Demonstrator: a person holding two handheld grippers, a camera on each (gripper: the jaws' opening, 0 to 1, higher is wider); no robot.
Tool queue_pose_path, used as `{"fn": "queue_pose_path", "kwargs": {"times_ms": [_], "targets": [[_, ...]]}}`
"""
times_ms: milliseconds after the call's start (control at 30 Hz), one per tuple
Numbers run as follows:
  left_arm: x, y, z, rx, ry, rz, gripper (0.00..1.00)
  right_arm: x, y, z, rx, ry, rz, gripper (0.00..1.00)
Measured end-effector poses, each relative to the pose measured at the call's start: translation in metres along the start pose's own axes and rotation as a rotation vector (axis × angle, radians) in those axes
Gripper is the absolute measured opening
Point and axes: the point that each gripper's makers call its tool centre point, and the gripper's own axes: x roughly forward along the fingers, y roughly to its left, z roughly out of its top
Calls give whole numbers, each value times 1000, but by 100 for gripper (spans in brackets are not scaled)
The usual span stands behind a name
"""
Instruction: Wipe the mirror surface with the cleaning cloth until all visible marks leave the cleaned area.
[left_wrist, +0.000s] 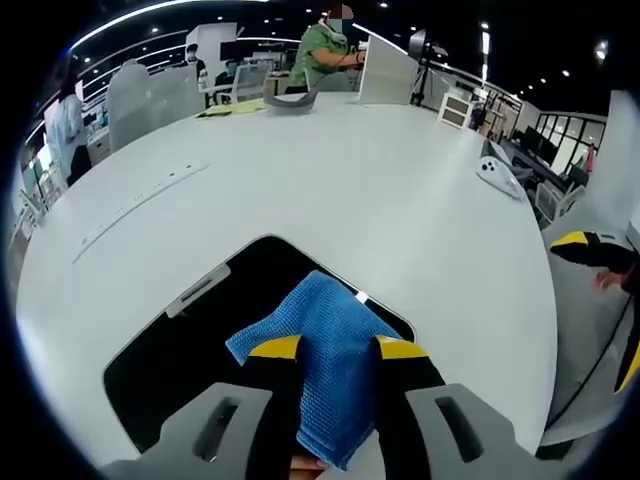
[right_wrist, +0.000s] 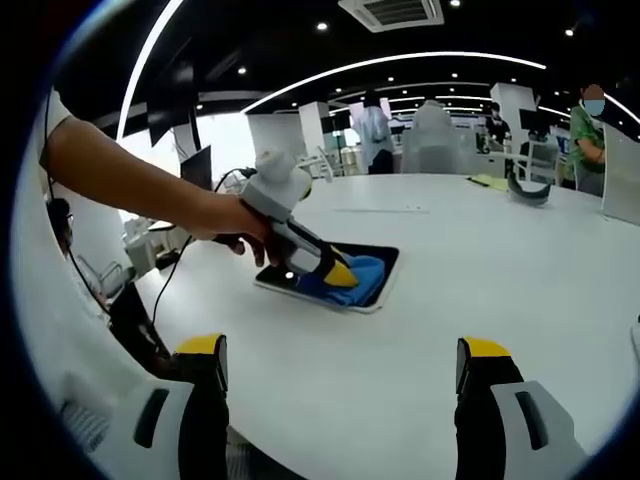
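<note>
In the left gripper view, the left claw (left_wrist: 338, 350) pinches the blue cleaning cloth (left_wrist: 325, 345) and presses it flat onto the dark mirror (left_wrist: 190, 345), probably for wiping.

In the right gripper view, the right claw (right_wrist: 340, 362) hangs wide and empty over the table (right_wrist: 500, 270), near its edge, clear of the mirror (right_wrist: 385, 272).

Table (left_wrist: 400, 210): white, broad. On it: dark mirror (left_wrist: 180, 350) lying flat near edge; white device (left_wrist: 498, 177) at right side; grey band (left_wrist: 290, 103) and yellow sheet (left_wrist: 232, 108) at far end.
</note>
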Motion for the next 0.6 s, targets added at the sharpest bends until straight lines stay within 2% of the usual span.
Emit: {"fn": "queue_pose_path", "kwargs": {"times_ms": [600], "targets": [[4,-3,2,22,24,-1,25,-1,-1,6,1,-11,8,95]]}}
